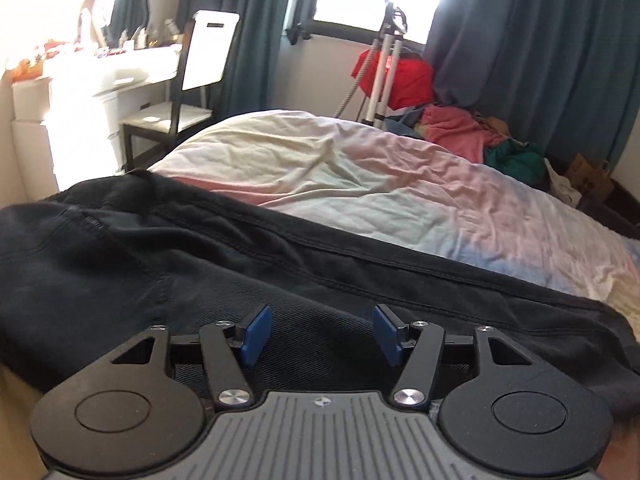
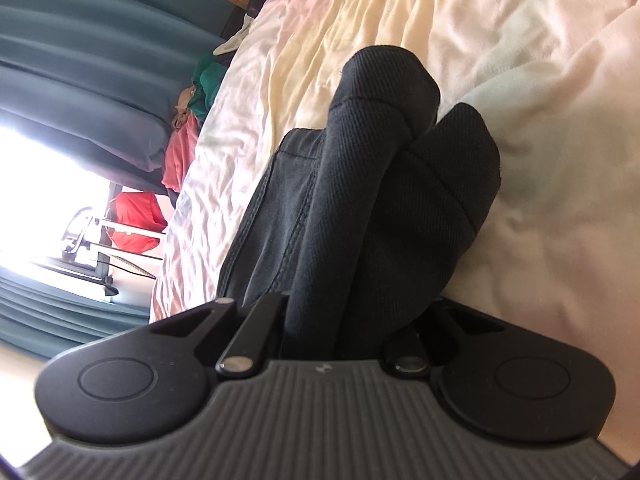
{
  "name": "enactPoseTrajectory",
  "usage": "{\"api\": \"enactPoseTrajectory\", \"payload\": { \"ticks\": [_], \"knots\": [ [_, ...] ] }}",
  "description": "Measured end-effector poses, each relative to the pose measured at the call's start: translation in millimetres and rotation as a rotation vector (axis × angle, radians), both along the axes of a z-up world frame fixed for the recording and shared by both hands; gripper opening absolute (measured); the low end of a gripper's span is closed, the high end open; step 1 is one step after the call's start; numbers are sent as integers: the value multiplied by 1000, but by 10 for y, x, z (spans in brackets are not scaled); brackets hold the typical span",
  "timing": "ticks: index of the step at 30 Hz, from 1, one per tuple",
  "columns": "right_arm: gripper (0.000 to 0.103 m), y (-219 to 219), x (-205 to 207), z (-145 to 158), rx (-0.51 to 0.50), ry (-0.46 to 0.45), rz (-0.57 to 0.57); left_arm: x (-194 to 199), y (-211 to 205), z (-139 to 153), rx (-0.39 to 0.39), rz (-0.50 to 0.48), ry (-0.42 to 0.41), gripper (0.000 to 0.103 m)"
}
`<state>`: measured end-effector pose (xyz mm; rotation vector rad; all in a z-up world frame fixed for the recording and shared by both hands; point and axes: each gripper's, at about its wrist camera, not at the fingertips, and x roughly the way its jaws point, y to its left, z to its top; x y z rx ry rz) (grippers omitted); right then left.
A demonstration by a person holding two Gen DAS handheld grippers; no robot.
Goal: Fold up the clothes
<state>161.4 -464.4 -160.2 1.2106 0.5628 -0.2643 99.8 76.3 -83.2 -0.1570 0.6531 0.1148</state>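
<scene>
Black trousers [image 1: 200,264] lie across the near part of the bed. My left gripper [image 1: 321,334] is open, its blue pads [image 1: 256,334] apart just above the black cloth, holding nothing. In the right wrist view the same black trousers [image 2: 384,200] run forward from my right gripper [image 2: 340,320], with two cuffed legs lying side by side on the sheet. The right fingers are buried under the bunched black cloth, and the jaws look closed on it. The right view is rolled on its side.
The bed has a crumpled pastel sheet [image 1: 360,176]. A pile of pink, green and red clothes [image 1: 460,132] lies at the far side by teal curtains [image 1: 540,48]. A tripod [image 1: 384,60] stands by the window. A white chair [image 1: 200,64] and dresser stand at the left.
</scene>
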Motion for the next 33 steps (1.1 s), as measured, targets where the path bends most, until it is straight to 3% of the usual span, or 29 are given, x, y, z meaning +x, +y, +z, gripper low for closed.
{"api": "enactPoseTrajectory", "payload": {
  "ticks": [8, 13, 18, 20, 26, 33],
  "knots": [
    [12, -46, -80, -39, 67, -85, -57, 135, -256, -554, 137, -90, 47, 68],
    [13, -8, -74, 59, 50, -171, -61, 116, -254, -582, 136, -85, 39, 68],
    [18, -71, -26, -68, 91, -96, -47, 100, -239, -575, 140, -77, 33, 68],
    [34, -140, -18, -215, 151, -62, -37, 106, -241, -568, 139, -74, 33, 68],
    [33, -229, -5, -381, 188, -51, -34, 99, -268, -592, 144, -66, 19, 68],
    [36, -236, -59, -238, 140, -193, -48, 101, -276, -613, 148, -57, 15, 68]
  ]
}}
